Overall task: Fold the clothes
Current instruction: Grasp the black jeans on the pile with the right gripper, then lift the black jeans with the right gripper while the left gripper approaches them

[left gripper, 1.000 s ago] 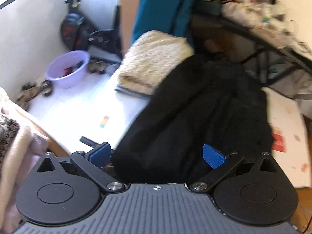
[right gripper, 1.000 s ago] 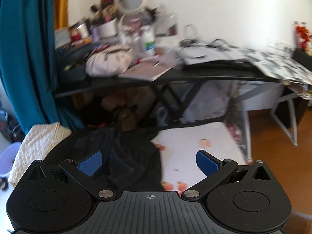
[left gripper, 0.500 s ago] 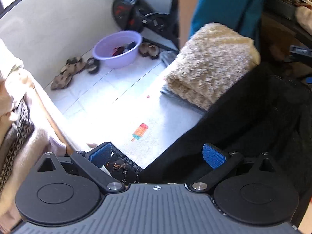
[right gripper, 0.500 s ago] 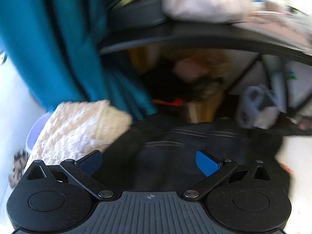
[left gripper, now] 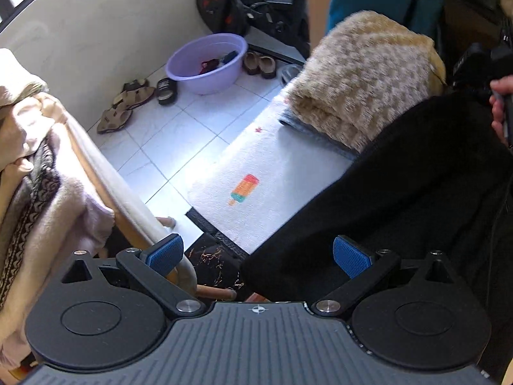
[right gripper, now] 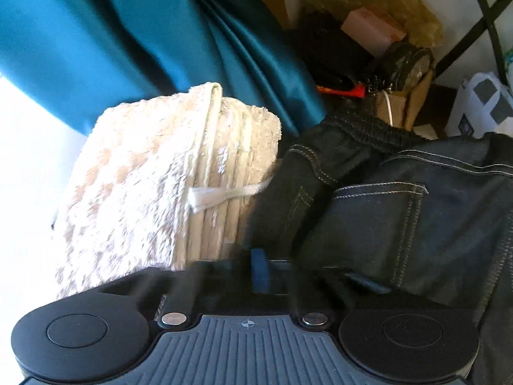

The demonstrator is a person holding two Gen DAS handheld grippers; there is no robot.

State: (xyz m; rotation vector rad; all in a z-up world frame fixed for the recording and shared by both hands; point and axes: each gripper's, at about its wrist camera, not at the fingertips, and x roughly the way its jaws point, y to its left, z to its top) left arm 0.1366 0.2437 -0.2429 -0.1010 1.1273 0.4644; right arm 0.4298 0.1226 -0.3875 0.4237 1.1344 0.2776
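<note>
The right tool [right gripper: 260, 271] has just been closing and its pads now stand pressed together, low against the edge of the dark jeans [right gripper: 400, 211], though whether denim is caught between them cannot be told. The left tool [left gripper: 258, 253] is spread wide with nothing between its two blue pads [left gripper: 164, 253], hovering over the near edge of the same dark garment [left gripper: 400, 199], which lies on a white cover [left gripper: 279, 166] printed with one ice-lolly. Just beside the jeans lies one folded cream fleece blanket [right gripper: 154, 192], with one lilac basin [left gripper: 206, 62] and several sandals on the tiled floor beyond; no writing or label can be read.
</note>
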